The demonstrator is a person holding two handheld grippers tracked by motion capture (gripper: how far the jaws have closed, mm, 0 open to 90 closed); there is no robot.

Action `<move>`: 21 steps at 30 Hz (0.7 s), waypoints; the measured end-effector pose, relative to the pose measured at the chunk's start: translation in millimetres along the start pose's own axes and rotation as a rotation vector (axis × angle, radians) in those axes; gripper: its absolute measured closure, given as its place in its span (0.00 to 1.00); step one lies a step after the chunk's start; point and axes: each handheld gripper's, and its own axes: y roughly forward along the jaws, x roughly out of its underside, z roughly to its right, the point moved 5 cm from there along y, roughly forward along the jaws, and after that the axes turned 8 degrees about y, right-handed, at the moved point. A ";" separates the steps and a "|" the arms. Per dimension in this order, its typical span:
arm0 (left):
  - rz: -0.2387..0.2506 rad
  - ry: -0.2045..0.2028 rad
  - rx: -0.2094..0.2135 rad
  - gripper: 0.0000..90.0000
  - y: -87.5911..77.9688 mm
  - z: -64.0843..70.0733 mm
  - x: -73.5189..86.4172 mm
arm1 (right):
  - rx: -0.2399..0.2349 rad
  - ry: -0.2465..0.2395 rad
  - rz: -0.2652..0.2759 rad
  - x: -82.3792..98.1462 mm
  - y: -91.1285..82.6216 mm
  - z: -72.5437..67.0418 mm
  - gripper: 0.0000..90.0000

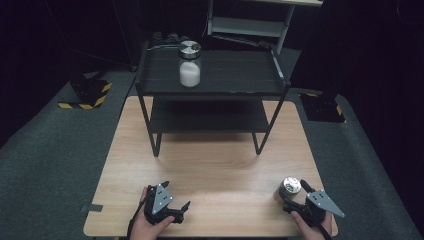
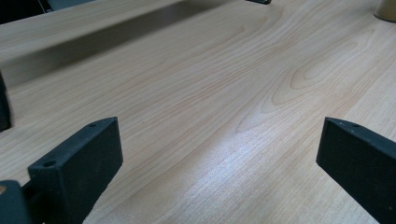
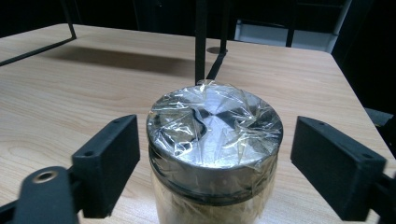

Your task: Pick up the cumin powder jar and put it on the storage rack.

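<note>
pale wood-grain table (image 1: 210, 165) | black shelf rack (image 1: 210, 80) | jar (image 3: 215, 154): tan fill, silver lid under clear wrap | far jar (image 1: 190, 65): white fill, silver lid | yellow-black hazard tape (image 1: 90, 97)

Each hand carries a black gripper, the left gripper (image 1: 176, 196) and the right gripper (image 1: 296, 192), with two flat, blocky matte jaws showing small round holes, a grey three-cornered plate with dark screw dots on top, and what seems a thin black cable trailing near the wrist.
</note>
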 end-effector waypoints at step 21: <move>-0.001 0.003 -0.007 0.01 -0.3 0.9 -0.2 | -0.016 0.000 0.023 2.5 -1.2 1.0 0.38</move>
